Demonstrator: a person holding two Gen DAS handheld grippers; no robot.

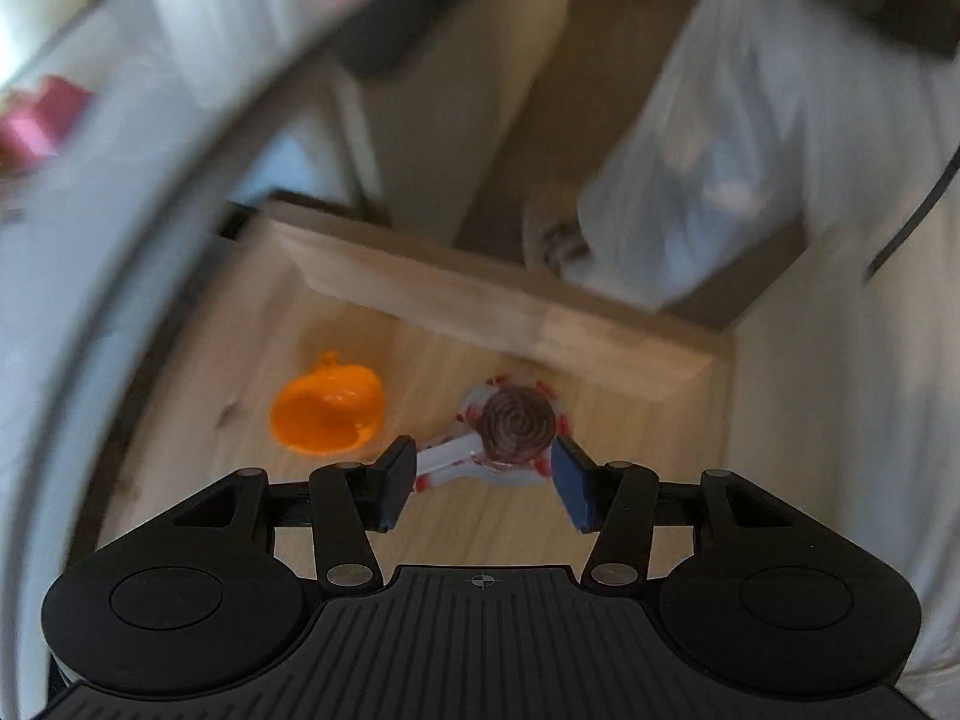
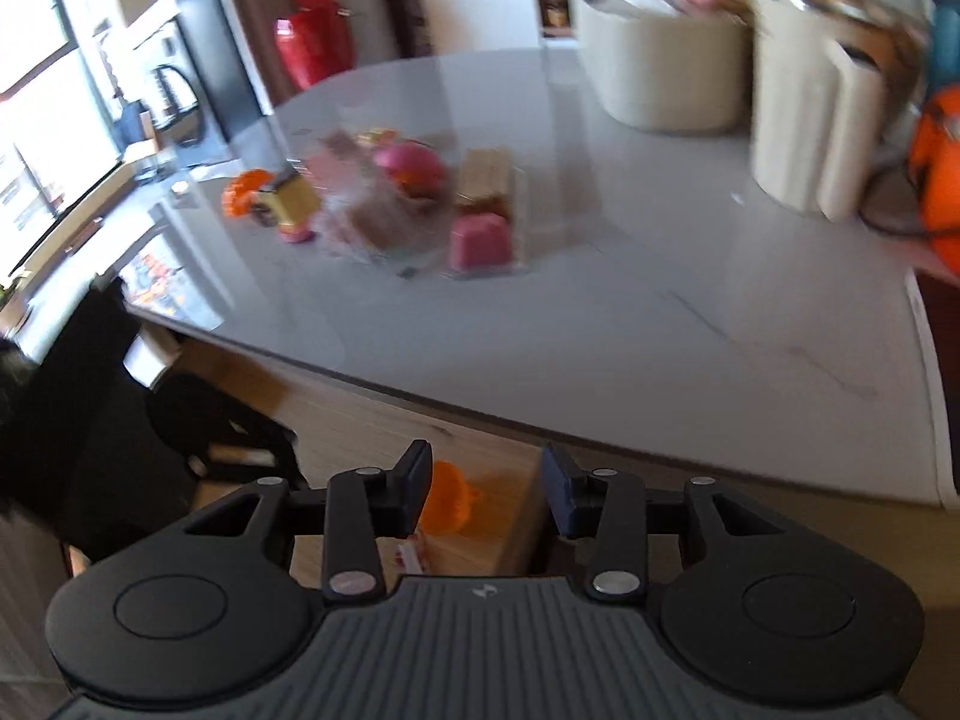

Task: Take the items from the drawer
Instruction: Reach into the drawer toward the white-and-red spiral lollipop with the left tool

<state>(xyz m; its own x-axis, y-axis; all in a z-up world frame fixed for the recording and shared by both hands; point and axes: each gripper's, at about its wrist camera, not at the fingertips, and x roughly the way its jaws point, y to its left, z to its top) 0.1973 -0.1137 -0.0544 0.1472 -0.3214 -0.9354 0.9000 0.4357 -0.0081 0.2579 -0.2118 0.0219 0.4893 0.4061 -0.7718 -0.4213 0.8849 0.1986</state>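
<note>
The wooden drawer [image 1: 480, 300] stands pulled out below the table edge. On its floor lie an orange plastic cup-shaped toy [image 1: 327, 411] and a wrapped brown swirl lollipop [image 1: 517, 429] with a white stick. My left gripper [image 1: 483, 468] hangs open just above the lollipop, one finger on each side of it, not touching. My right gripper [image 2: 485, 495] is open with nothing between its fingers, held in front of the grey table [image 2: 600, 300]. The orange toy [image 2: 447, 498] shows below it in the drawer.
Several small toy foods [image 2: 414, 198] lie in a cluster on the tabletop: pink, tan and orange pieces. A cream tub [image 2: 660, 72] and paper rolls [image 2: 810, 120] stand at the back right. A white-clothed leg of a person [image 1: 750, 150] is beyond the drawer. The table rim [image 1: 150, 240] curves at left.
</note>
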